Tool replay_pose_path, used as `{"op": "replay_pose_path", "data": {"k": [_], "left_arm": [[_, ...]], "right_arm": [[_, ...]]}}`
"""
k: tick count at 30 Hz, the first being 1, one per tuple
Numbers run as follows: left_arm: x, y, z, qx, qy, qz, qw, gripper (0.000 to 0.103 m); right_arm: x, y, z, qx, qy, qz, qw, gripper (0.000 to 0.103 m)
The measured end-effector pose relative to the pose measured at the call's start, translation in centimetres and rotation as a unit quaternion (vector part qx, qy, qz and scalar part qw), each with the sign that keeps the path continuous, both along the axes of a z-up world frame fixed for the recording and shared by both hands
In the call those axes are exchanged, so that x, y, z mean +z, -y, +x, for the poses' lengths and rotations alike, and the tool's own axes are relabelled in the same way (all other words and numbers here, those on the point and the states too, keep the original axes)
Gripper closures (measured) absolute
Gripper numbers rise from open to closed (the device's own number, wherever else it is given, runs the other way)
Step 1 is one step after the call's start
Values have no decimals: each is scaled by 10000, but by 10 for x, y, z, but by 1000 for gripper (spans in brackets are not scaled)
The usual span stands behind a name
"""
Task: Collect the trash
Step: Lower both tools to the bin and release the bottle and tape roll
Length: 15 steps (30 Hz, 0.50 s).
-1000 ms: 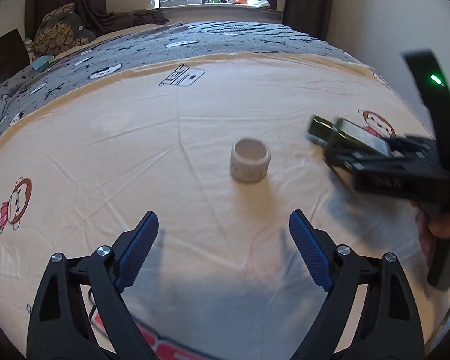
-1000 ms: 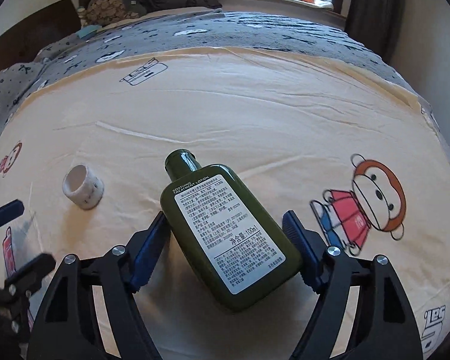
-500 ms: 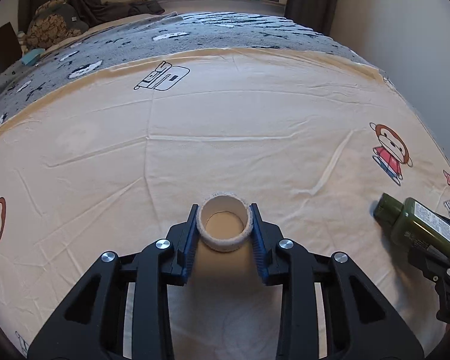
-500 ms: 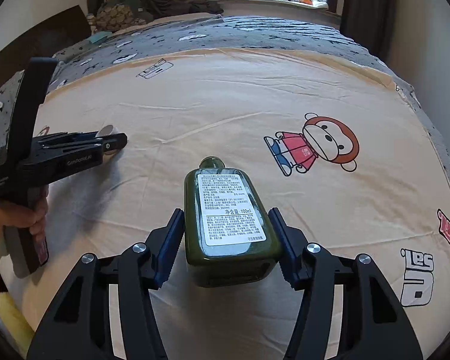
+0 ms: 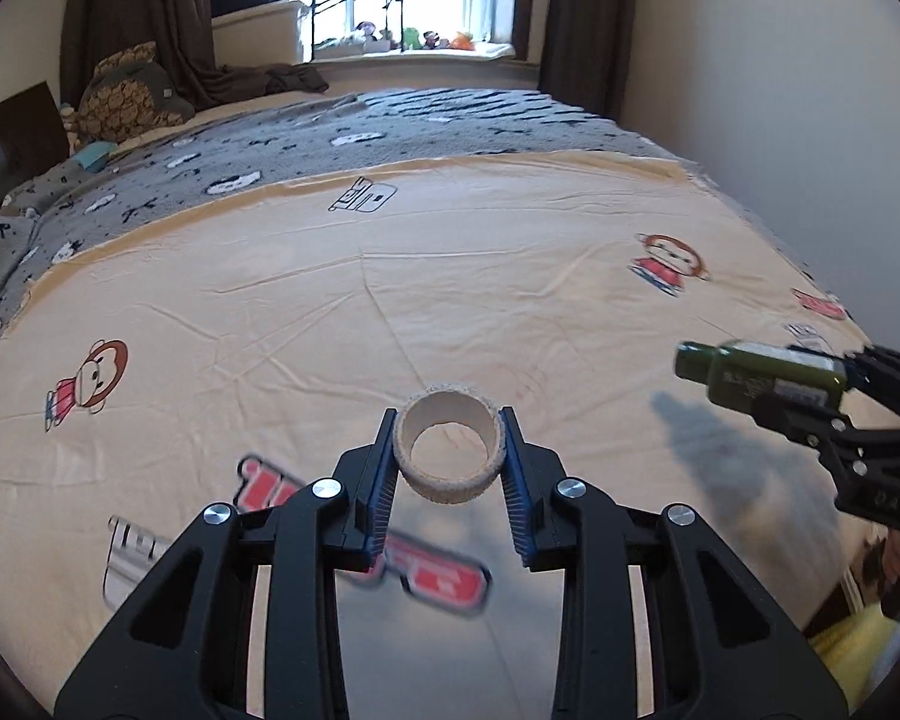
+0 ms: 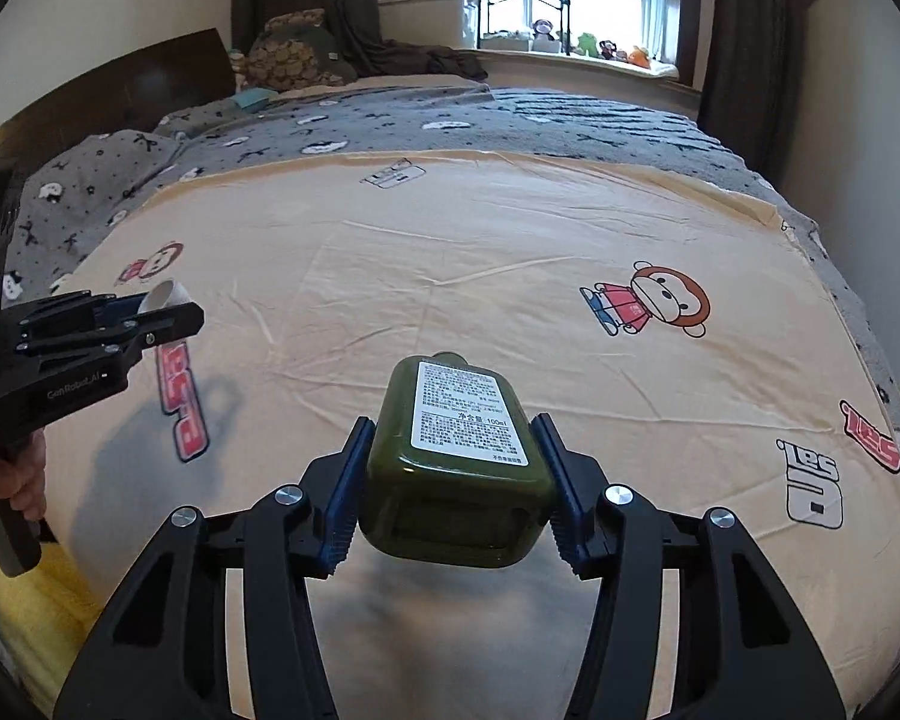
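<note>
A short beige cardboard ring [image 5: 447, 483] hangs above the cream bed sheet [image 5: 450, 276], pinched by its sides in my left gripper [image 5: 448, 426], which is shut on it. The right wrist view catches the same ring [image 6: 165, 297] at the tip of the left gripper [image 6: 150, 318], far left. A dark green lotion bottle [image 6: 456, 480] with a white label sits between the blue pads of my right gripper [image 6: 452, 426], cap pointing away. Its jaws are closing and the pads press the bottle's sides. The bottle [image 5: 750, 375] is clear of the sheet.
The cream sheet with cartoon monkeys covers the near half of the bed; a grey patterned blanket [image 5: 390, 138] and pillows lie beyond. A wall [image 5: 780, 90] runs along the right. Something yellow [image 6: 30, 618] lies below the bed's near edge. A hand [image 6: 24, 474] grips the left tool's handle.
The left gripper went from wide open to closed on the ring and lifted it. The right gripper narrowed on the bottle and raised it off the sheet; both pulled back.
</note>
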<state>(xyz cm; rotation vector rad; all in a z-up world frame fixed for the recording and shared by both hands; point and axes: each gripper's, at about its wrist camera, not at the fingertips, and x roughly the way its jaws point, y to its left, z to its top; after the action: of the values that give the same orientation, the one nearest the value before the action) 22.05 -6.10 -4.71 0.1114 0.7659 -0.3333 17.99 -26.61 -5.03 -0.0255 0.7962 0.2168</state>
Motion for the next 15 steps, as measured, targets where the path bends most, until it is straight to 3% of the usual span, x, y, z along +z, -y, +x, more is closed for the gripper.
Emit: {"op": "replay_pose_path", "data": {"k": [4,9,15], "left_arm": [[9,0,-53,-271,189,52,9994,73],[11,-11,-107,-431,226,-229,9986,73],[1,-22,-170,-576,209,-386,9974,73]], "right_arm": [[17,-8,-51,312,266,68,9991,49],[34,-12,-114,666,510,278,9961,49],[27,-3,-175,779,495,764,9928,49]]}}
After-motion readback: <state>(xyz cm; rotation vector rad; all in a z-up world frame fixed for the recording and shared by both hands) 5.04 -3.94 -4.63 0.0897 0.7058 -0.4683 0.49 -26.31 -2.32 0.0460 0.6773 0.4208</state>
